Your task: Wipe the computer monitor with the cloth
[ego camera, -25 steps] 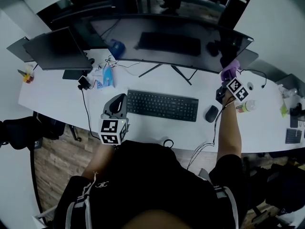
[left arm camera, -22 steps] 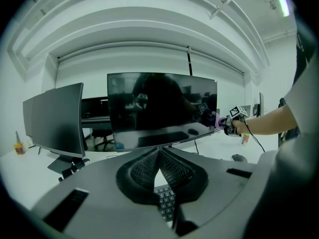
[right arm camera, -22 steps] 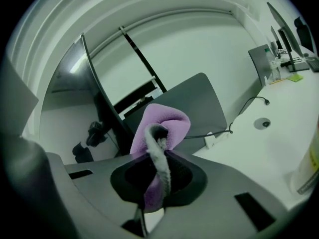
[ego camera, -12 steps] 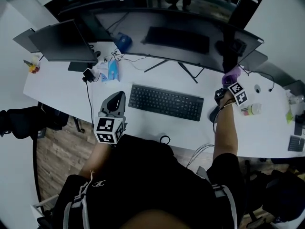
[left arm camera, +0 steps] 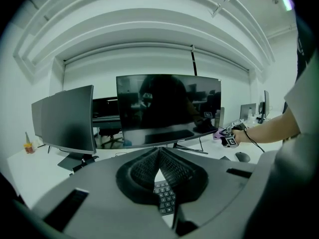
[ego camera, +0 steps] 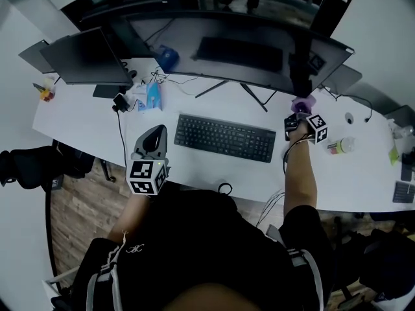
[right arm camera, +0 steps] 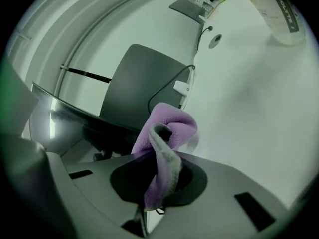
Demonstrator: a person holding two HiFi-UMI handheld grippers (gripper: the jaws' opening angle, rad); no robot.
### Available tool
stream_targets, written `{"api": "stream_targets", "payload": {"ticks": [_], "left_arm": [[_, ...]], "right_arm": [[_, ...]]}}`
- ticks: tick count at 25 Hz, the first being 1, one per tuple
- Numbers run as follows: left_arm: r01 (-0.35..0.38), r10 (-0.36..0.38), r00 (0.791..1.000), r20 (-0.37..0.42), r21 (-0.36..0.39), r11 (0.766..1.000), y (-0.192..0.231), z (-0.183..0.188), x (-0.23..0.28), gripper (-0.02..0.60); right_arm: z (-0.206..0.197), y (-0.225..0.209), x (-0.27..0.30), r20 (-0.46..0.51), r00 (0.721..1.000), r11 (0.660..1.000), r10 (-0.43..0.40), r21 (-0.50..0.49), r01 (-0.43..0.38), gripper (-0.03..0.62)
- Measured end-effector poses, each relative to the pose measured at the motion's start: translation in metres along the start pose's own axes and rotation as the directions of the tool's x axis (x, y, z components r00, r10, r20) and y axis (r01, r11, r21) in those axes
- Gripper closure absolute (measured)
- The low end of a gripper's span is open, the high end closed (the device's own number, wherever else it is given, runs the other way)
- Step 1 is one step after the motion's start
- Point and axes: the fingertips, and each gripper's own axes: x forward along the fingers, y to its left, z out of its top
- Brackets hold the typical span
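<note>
Kbd (ego camera: 224, 138) centre, 2nd screen (ego camera: 84, 60) far left, bottle (ego camera: 341, 146) right.

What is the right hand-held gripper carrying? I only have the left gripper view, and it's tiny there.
Observer: A purple cloth, pinched in the right hand-held gripper and folded over its tips.
Operator: Where is it against the monitor?
Observer: The head view puts it at the monitor's lower right edge; whether it touches, I can't tell.
Operator: Anything beside it?
Observer: A bottle on the desk, just to its right.
</note>
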Motion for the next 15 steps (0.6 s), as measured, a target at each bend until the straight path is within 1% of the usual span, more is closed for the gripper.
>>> {"api": "stream_targets", "payload": {"ticks": [4,6,11,13,15], "left_arm": [[0.012,-0.012,1.000,0.002,0.005,1.000,-0.003,-0.003,0.000,0.569],[0.013,-0.013,1.000,0.000,0.003,1.000,-0.001,-0.004,-0.001,0.569],[-0.013,0.012,1.000,-0.013,-0.017,1.000,0.015,-0.014,-0.005,0.569],[-0.021,0.021,1.000,-0.014,-0.026,0.999,0.025,-0.019,-0.006,0.569],[-0.029,0.029,1.000,-0.012,-0.039,0.999,0.037,-0.023,-0.010,0.569]], "right_arm": [[-0.017,0.005,0.003,-0.009,0.999,0.995,0.037,0.098,-0.036,0.539],[-0.027,0.009,0.005,-0.014,0.999,0.990,0.052,0.129,-0.050,0.537],[-0.050,0.020,0.008,-0.012,0.997,0.974,0.079,0.213,-0.074,0.539],[-0.059,0.024,0.011,-0.013,0.997,0.969,0.082,0.234,-0.076,0.537],[-0.071,0.027,0.013,-0.027,0.997,0.970,0.078,0.234,-0.070,0.539]]}}
